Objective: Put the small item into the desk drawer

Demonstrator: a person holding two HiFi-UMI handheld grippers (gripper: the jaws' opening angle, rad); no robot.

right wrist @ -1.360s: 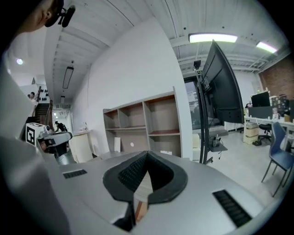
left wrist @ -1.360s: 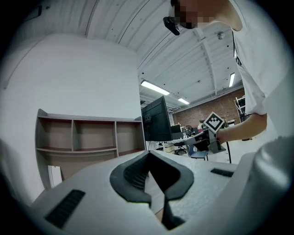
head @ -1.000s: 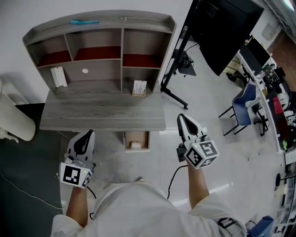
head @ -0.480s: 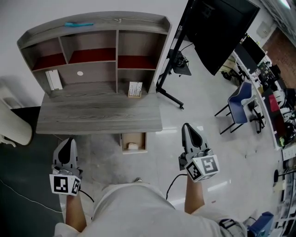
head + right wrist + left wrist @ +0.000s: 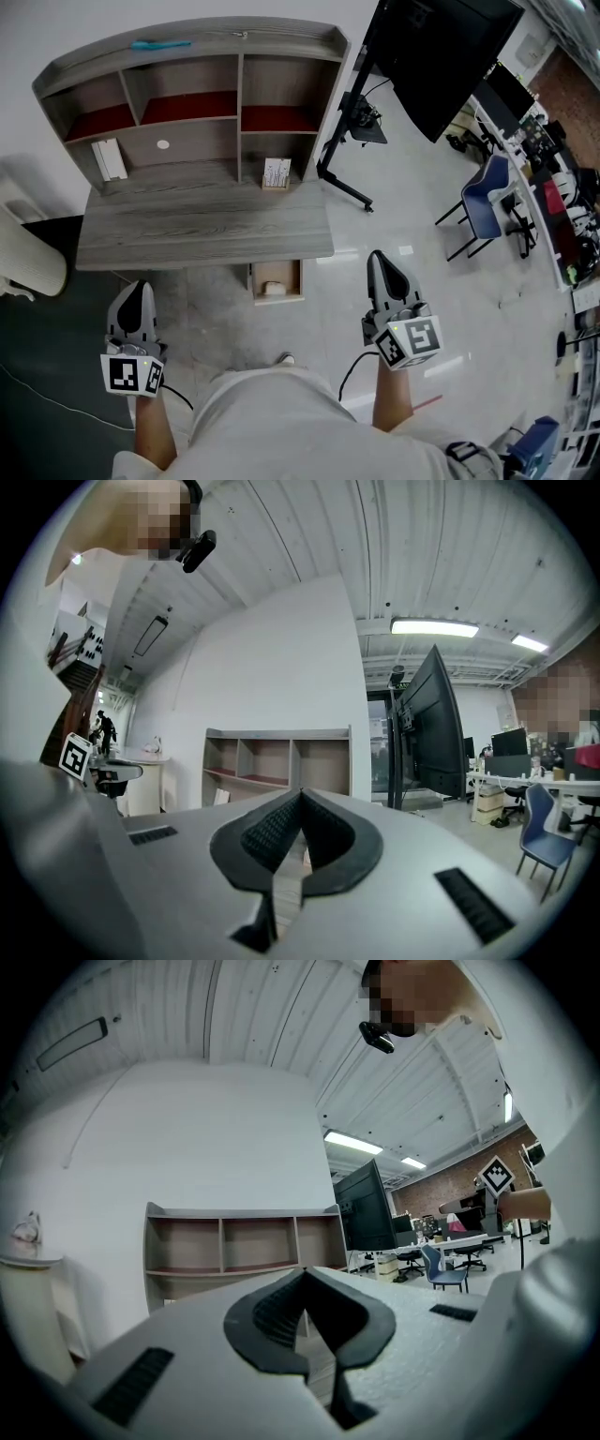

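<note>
A grey wooden desk (image 5: 202,230) with a shelf hutch stands against the wall. Under its front edge, right of the middle, a small drawer (image 5: 276,279) is pulled out, and a small pale item (image 5: 274,289) lies inside it. My left gripper (image 5: 136,287) is shut and empty, held below the desk's left front corner. My right gripper (image 5: 378,258) is shut and empty too, to the right of the drawer and clear of the desk. In the left gripper view the left gripper (image 5: 305,1274) points level at the hutch (image 5: 244,1241). In the right gripper view the right gripper (image 5: 300,794) also faces the hutch (image 5: 277,757).
A small printed box (image 5: 276,173) stands at the back of the desk and a white box (image 5: 110,159) in the left shelf bay. A blue pen (image 5: 159,44) lies on the hutch top. A black screen on a stand (image 5: 441,56) and a blue chair (image 5: 487,211) are at the right.
My left gripper has drawn back and to the left, away from the desk's front edge. The right gripper has shifted slightly. The drawer stays open with the item in it.
</note>
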